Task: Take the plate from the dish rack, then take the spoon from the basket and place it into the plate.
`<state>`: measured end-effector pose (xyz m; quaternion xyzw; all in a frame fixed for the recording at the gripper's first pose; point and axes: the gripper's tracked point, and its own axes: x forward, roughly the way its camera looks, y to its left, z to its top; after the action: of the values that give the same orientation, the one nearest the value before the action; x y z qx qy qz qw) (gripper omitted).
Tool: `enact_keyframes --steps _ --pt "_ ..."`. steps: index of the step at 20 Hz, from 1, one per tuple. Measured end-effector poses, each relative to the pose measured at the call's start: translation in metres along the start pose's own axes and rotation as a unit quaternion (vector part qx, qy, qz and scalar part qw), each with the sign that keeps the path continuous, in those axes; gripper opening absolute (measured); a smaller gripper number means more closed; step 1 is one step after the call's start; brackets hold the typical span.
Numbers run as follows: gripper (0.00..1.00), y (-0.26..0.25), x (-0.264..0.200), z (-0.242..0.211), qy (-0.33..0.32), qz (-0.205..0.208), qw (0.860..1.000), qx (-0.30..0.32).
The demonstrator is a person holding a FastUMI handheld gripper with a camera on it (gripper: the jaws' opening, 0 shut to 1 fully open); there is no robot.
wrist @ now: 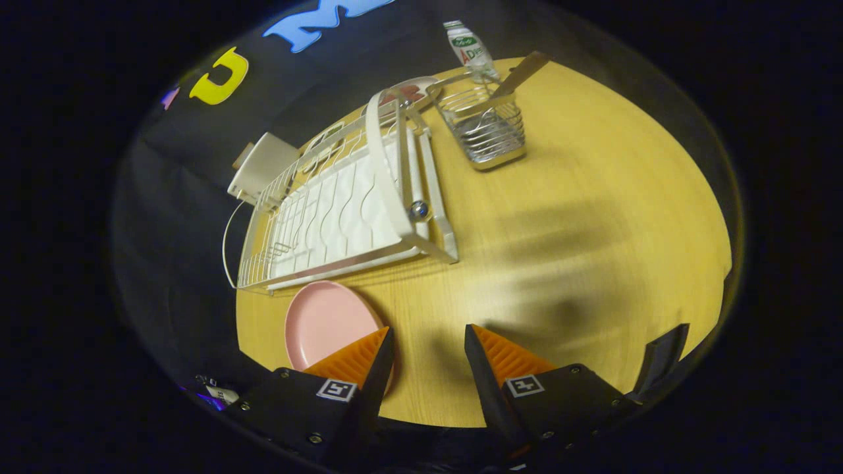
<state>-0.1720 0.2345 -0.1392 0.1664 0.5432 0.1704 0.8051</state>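
Note:
A pink plate [326, 322] lies flat on the wooden table [579, 217], just in front of the white wire dish rack [342, 210] and partly behind my left finger. My gripper [428, 339] hangs open above the table, nothing between its fingers, bare wood in the gap. Far beyond the fingers stands a wire basket [487, 128] with the spoon [520, 76] leaning in it, its flat handle sticking up and out to the right. The spoon's bowl is hidden inside the basket.
A plastic bottle [469, 47] stands behind the basket at the table's far edge. A second dish [411, 92] sits at the rack's far end. A white box [263, 164] with a cable lies beside the rack, off the table's left side.

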Motion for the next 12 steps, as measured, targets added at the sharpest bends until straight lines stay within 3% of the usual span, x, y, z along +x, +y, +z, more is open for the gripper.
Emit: enact_keyframes --steps 6,12 --pt "0.68 -0.033 -0.017 0.066 -0.121 -0.036 0.990 0.056" --pt "0.68 -0.036 -0.010 0.138 -0.245 -0.060 0.962 0.103"
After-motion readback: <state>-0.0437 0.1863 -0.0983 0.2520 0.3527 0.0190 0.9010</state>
